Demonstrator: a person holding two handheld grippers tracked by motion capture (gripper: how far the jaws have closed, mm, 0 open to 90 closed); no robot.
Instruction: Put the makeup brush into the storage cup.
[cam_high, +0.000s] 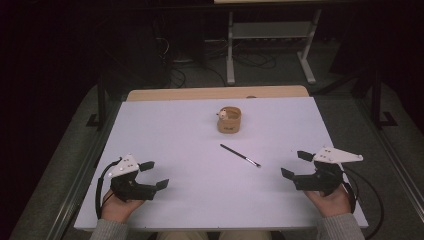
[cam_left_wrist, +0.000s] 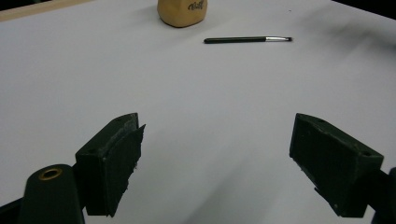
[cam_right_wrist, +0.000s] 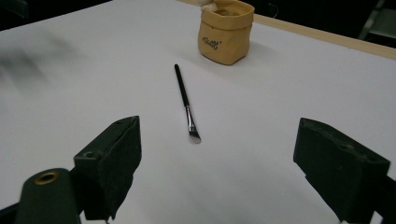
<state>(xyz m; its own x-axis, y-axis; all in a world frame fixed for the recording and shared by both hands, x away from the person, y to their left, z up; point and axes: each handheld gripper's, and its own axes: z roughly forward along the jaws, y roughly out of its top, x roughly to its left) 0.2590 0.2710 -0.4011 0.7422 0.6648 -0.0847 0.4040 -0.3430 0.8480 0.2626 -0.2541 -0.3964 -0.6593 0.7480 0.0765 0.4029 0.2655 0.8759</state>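
Fingers (cam_left_wrist: 112, 163) of the left gripper (cam_high: 150, 176) and of the right gripper (cam_high: 296, 165) were spread wide apart, nothing being held between them. Both grippers were kept near the front edge of the white table (cam_high: 165, 130). A slim brush (cam_high: 240, 155) was left lying flat mid-table, just in front of the tan pouch (cam_high: 229, 120). Nothing had been grasped; by that showing, the work was judged not yet begun.
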